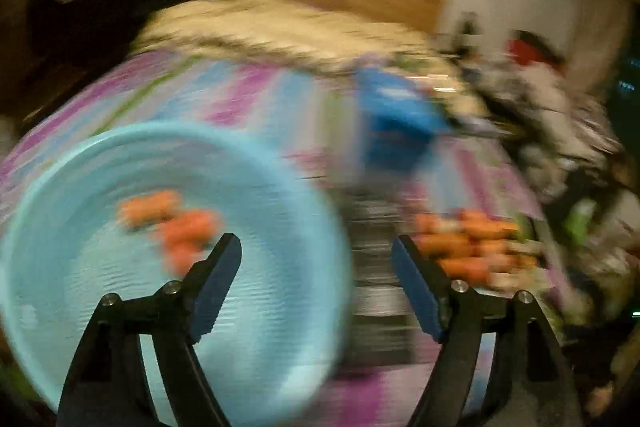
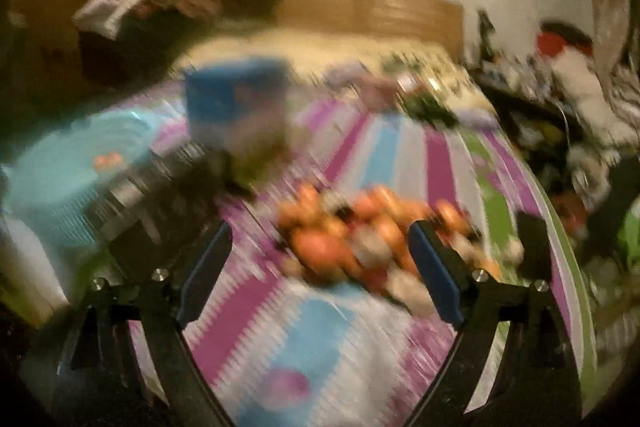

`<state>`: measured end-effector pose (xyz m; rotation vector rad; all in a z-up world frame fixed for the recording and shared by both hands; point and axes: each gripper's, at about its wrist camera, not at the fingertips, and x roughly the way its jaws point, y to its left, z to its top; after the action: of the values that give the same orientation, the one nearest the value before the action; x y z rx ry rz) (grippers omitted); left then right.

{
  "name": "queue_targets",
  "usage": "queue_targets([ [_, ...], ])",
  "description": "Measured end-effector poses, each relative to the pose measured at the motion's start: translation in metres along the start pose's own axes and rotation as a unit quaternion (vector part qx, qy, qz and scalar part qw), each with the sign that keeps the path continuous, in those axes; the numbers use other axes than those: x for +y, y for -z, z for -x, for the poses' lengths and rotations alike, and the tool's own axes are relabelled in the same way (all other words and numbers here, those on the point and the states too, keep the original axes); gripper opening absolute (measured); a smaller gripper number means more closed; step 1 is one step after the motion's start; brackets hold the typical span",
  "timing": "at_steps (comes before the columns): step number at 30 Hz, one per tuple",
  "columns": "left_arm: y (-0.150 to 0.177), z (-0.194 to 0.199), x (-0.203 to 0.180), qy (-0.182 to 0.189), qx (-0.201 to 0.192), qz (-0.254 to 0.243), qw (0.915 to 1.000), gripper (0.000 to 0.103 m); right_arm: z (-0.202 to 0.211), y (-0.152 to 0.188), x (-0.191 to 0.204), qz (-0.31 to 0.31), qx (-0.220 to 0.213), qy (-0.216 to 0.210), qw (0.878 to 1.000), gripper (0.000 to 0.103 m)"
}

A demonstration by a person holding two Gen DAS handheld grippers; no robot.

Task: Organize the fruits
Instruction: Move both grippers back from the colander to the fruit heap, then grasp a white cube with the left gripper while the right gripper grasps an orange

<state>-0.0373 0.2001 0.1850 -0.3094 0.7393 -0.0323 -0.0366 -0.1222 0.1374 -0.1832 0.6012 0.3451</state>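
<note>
- Striped bedspread [image 2: 400, 147] in purple, blue, white & green covers the bed; wooden headboard [image 2: 372, 7] & pale wall behind. Both views heavily motion-blurred.
- Left gripper [image 1: 316, 255]: jaws spread wide, nothing between them, above the right edge of a light-blue plastic basin [image 1: 80, 267].
- Basin sits on the bedspread at the left; approx 3 orange fruits [image 1: 176, 227] lie inside, near its middle. Exact kind of fruit can't be told through the blur.
- Pile of orange fruits [image 1: 472, 247] lies on the bedspread right of the basin, just past the left gripper's right finger.
- Right gripper [image 2: 320, 251]: jaws also wide apart, empty, aimed at the same pile [image 2: 360, 239], which sits between & just beyond the fingertips.
- Blue box-like object [image 2: 236, 95] stands on the bed beyond the basin [image 2: 52, 179]; details too smeared to read.
- Cluttered dark stuff along the bed's right side.
</note>
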Motion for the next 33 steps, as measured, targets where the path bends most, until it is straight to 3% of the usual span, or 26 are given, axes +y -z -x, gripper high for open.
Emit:
queue_targets([
  [3,0.009,-0.020,-0.083,0.084,0.017,-0.082,0.9929,0.081,0.001,0.021,-0.030,-0.022,0.032,0.023,0.999,0.089],
  [7,0.034,-0.069,-0.147,0.113,0.051,-0.152,0.9806,0.081,0.006,0.044,-0.063,-0.062,0.068,0.034,0.995,0.089],
  [9,0.050,-0.109,-0.163,0.097,0.077,-0.169,0.9779,0.081,0.004,0.051,-0.076,-0.085,0.085,0.027,0.992,0.089],
  [15,0.087,-0.174,-0.181,0.071,0.117,-0.210,0.9681,0.072,0.003,0.067,-0.106,-0.137,0.099,0.006,0.986,0.088],
  [25,0.097,-0.182,-0.192,0.033,0.103,-0.229,0.9675,0.071,-0.001,0.072,-0.135,-0.182,0.094,-0.026,0.978,0.088],
  [26,0.097,-0.176,-0.192,0.034,0.097,-0.230,0.9678,0.071,0.000,0.072,-0.140,-0.187,0.089,-0.028,0.978,0.086],
  [29,0.098,-0.159,-0.193,0.048,0.088,-0.224,0.9694,0.071,-0.016,0.068,-0.153,-0.185,0.103,-0.045,0.976,0.060],
  [30,0.098,-0.154,-0.195,0.060,0.093,-0.219,0.9694,0.071,-0.028,0.066,-0.157,-0.171,0.116,-0.046,0.977,0.055],
  [33,0.099,-0.150,-0.201,0.103,0.120,-0.201,0.9667,0.071,-0.058,0.064,-0.163,-0.116,0.144,-0.035,0.982,0.052],
])
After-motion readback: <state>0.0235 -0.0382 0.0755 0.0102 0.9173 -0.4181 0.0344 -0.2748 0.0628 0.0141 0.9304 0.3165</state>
